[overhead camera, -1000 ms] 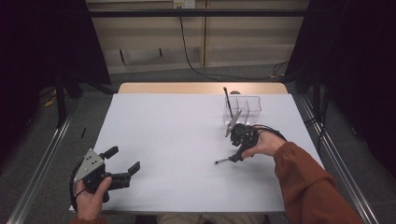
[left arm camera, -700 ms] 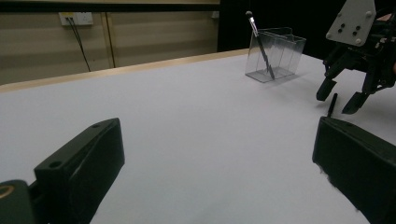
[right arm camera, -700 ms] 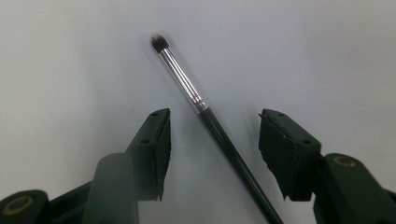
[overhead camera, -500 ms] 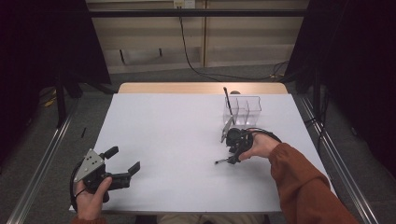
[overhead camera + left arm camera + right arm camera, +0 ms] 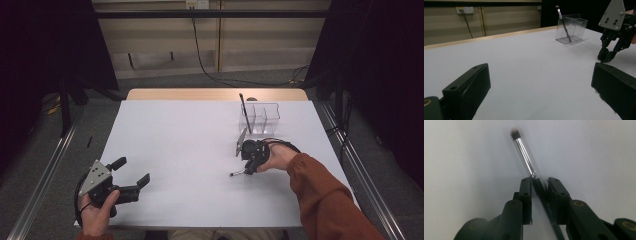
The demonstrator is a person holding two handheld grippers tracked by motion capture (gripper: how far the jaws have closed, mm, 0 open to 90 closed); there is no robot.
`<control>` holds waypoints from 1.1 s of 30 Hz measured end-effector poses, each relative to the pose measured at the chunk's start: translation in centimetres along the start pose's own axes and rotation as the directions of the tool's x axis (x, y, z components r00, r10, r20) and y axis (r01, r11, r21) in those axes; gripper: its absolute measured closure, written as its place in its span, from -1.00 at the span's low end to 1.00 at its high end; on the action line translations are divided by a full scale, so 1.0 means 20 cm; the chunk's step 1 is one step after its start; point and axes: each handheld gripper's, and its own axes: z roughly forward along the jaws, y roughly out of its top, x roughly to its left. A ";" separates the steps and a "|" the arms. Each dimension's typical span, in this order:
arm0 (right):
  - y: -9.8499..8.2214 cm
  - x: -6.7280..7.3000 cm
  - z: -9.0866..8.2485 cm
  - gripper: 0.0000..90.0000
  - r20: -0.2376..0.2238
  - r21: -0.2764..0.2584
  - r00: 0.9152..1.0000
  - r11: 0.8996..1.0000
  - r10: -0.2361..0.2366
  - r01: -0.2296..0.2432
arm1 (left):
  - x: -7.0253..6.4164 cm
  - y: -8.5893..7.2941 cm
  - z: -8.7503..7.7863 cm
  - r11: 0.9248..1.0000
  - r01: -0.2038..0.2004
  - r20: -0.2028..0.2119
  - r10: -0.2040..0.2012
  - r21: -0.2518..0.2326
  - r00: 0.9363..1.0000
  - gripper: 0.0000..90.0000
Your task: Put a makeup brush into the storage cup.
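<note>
High view, left to right: the left claw (image 5: 131, 176) rests wide and empty at the near left corner of the white counter (image 5: 190, 150), unmoved. Right of centre, the right claw (image 5: 245, 167) has just been closing around the thin black-handled makeup brush with a silver ferrule (image 5: 525, 156) lying flat there; its jaws stood wider a second ago. To me, the pick-up is starting. Behind stands a clear plastic divided holder (image 5: 260, 119) with another brush.
</note>
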 end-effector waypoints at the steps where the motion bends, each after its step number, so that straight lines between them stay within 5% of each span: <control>1: 0.00 0.00 0.00 0.68 0.000 0.003 1.000 1.000 0.002 -0.002 | 0.00 0.00 0.00 1.000 0.000 0.000 0.000 0.000 1.000 -0.95; 6: 0.00 -0.01 0.00 0.87 -0.013 0.007 1.000 1.000 0.016 -0.016 | 0.00 0.00 0.00 1.000 0.000 0.002 0.000 -0.003 1.000 -0.95; 23: -0.02 -0.01 -0.01 0.87 -0.010 -0.013 0.998 0.998 0.064 -0.064 | 0.00 0.00 0.00 1.000 0.003 0.003 -0.003 0.001 1.000 -0.95; 33: -0.06 -0.03 -0.09 0.87 0.028 -0.100 0.993 0.989 0.115 -0.112 | 0.00 0.00 0.00 1.000 0.000 0.001 0.000 0.000 1.000 -0.95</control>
